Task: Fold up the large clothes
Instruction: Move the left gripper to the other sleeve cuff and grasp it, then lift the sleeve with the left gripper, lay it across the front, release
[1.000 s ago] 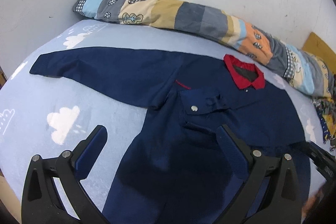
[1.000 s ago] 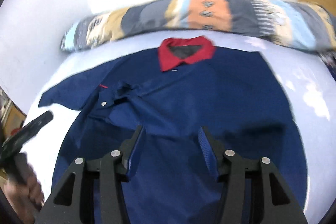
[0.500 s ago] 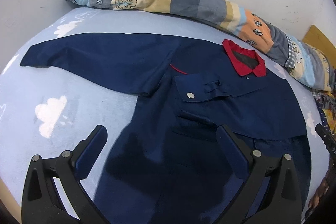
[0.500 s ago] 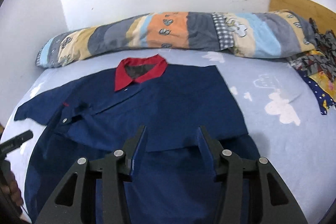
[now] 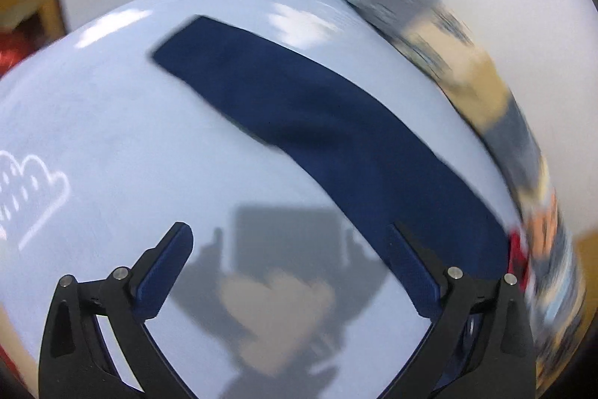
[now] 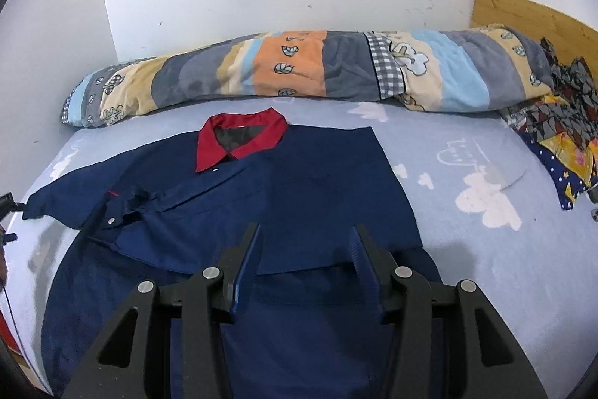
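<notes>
One sleeve folded, one still out; both grippers empty over the bed.

Navy shirt (image 6: pixel 261 212) lies face up on the bed (image 6: pixel 486 249), red collar (image 6: pixel 239 137) toward the rolled quilt (image 6: pixel 299 70). Its right side is already folded across the body, so the spread sleeve (image 5: pixel 317 114) looks like the next fold. Left gripper (image 5: pixel 291 272) hangs released near it, likely lining up a grasp; view is blurred. Right gripper (image 6: pixel 306 264) hangs parted over the hem, holding nothing.

Shirt (image 6: pixel 284 212): navy blue, with red collar (image 6: pixel 243 137). Bed sheet (image 6: pixel 486 249): pale blue, printed with white clouds. Rolled quilt (image 6: pixel 299 70) behind the shirt: orange, grey, beige, light blue bands, leaf motifs, checked patch.
</notes>
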`<state>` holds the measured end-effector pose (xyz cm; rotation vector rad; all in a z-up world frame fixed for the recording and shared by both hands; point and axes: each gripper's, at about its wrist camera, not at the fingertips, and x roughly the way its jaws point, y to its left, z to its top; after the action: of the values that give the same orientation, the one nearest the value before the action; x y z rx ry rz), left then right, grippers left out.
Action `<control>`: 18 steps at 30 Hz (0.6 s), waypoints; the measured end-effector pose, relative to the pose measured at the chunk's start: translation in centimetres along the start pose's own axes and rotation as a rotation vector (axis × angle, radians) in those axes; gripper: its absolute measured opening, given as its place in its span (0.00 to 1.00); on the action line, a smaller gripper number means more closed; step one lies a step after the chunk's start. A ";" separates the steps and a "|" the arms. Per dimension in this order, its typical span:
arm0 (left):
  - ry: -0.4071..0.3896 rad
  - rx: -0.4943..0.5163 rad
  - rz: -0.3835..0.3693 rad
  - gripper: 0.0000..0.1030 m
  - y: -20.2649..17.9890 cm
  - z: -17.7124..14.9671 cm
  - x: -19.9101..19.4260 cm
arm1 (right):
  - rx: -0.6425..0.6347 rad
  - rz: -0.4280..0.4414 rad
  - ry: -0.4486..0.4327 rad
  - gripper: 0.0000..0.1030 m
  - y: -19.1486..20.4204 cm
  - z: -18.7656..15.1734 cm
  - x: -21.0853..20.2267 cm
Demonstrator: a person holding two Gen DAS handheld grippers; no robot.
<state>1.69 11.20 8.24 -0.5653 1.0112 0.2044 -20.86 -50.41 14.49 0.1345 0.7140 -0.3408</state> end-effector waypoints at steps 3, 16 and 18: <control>-0.026 -0.167 -0.028 0.97 4.4 3.0 1.3 | -0.022 -0.009 -0.004 0.49 0.5 -0.2 0.1; -0.057 -0.340 -0.238 0.66 7.4 5.4 9.2 | -0.093 -0.036 0.019 0.48 1.4 -0.9 1.7; -0.093 -0.361 -0.274 0.66 8.2 5.7 9.7 | -0.093 -0.026 0.021 0.48 1.5 -1.0 1.7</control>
<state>7.67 20.22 -0.54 -1.0065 0.7994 0.1683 -19.76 -49.25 12.59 0.0405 0.7514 -0.3309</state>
